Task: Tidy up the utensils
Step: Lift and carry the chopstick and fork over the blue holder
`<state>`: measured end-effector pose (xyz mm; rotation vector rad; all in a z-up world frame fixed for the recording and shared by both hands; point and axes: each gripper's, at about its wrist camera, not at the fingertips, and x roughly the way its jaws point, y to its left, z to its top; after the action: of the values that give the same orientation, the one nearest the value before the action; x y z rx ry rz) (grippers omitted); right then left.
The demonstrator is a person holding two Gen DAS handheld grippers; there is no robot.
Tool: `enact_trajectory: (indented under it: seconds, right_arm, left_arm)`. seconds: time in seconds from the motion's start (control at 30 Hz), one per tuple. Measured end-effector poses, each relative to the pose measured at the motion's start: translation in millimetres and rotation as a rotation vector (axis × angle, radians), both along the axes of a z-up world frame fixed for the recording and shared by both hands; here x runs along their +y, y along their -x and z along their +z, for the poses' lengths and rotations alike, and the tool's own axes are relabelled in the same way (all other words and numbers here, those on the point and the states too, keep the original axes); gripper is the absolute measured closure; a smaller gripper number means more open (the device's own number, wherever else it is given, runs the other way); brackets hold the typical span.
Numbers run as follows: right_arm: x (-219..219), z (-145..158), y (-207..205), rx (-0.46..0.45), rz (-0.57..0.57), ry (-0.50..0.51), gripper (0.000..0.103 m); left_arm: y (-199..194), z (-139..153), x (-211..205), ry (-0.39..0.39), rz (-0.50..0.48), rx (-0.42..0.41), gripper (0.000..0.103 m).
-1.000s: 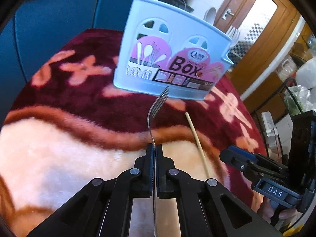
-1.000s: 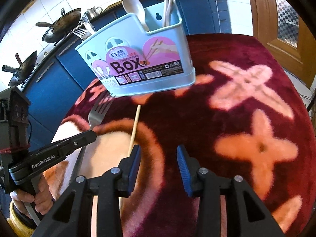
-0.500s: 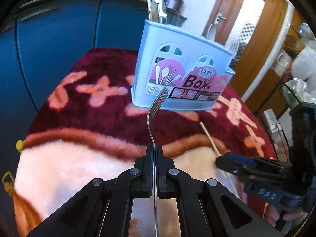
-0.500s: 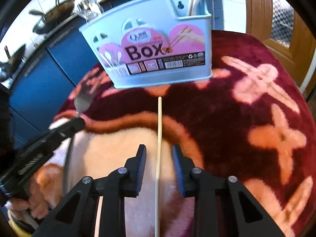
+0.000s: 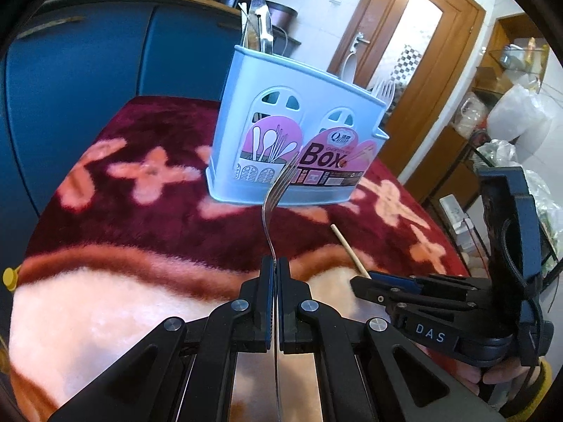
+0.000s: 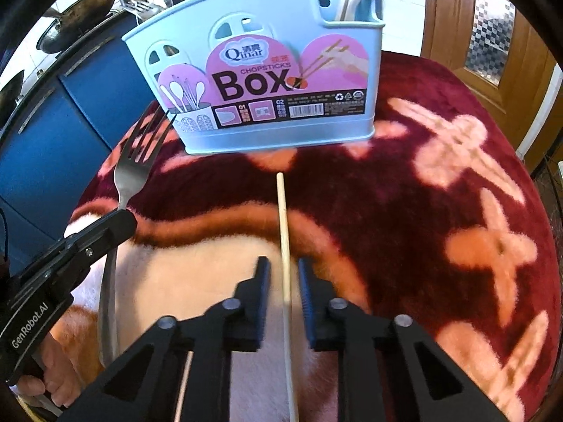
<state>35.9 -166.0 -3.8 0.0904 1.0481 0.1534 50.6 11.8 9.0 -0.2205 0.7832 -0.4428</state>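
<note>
My left gripper [image 5: 275, 263] is shut on the handle of a metal fork [image 5: 278, 190], whose tines rise toward the pale blue chopsticks box [image 5: 281, 133]. The box stands upright on the red flowered blanket [image 5: 140, 218] with several utensils in it. A wooden chopstick [image 6: 283, 218] lies on the blanket, pointing at the box [image 6: 267, 70]. My right gripper [image 6: 285, 263] straddles the chopstick. Its jaws are closing, with a small gap still showing on each side of the stick. The right wrist view also shows the left gripper [image 6: 123, 218] holding the fork [image 6: 135, 161].
A second thin wooden stick [image 6: 184, 387] lies under my right gripper's left arm. Blue cabinets [image 5: 88, 63] stand behind the table, with woks [image 6: 77, 10] on the counter. A wooden door [image 5: 415, 63] and bags are at the right, past the blanket's edge.
The right gripper slid left over the chopstick and its jaws narrowed around it. The left gripper tilted upward, still holding the fork, so the box sits lower in its view.
</note>
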Motion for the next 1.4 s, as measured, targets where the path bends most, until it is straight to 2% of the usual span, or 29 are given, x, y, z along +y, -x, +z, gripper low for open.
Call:
enact_trajectory:
  seconds: [0.07,0.27,0.53,0.83,1.4]
  right_arm:
    - [1.0,1.1,4.9,0.004,0.005,-0.007,0.096]
    - [2.2,9.2,13.8,0.015,0.016,-0.07,0.097]
    - [1.2,28.4,21.7,-0.063,0.002,-0.032,0.097]
    - [-2.4,40.0,30.6,-0.107,-0.001,-0.06,0.097]
    - [-11.7,74.7,40.6,-0.244,0.018,-0.07,0.097]
  left_arm:
    - [0.7,0.2,0.3,0.004,0.002,-0.002,0.102]
    - [4.3,5.6,1.8,0.006,0.015,-0.017,0.102]
    - [13.3,17.6,2.4,0.004,0.037,-0.048,0.102]
    - [25.9,32.5,3.3,0.001,0.066,-0.078,0.102]
    - [38.0,63.3,0.8,-0.013,0.101,-0.152,0.102]
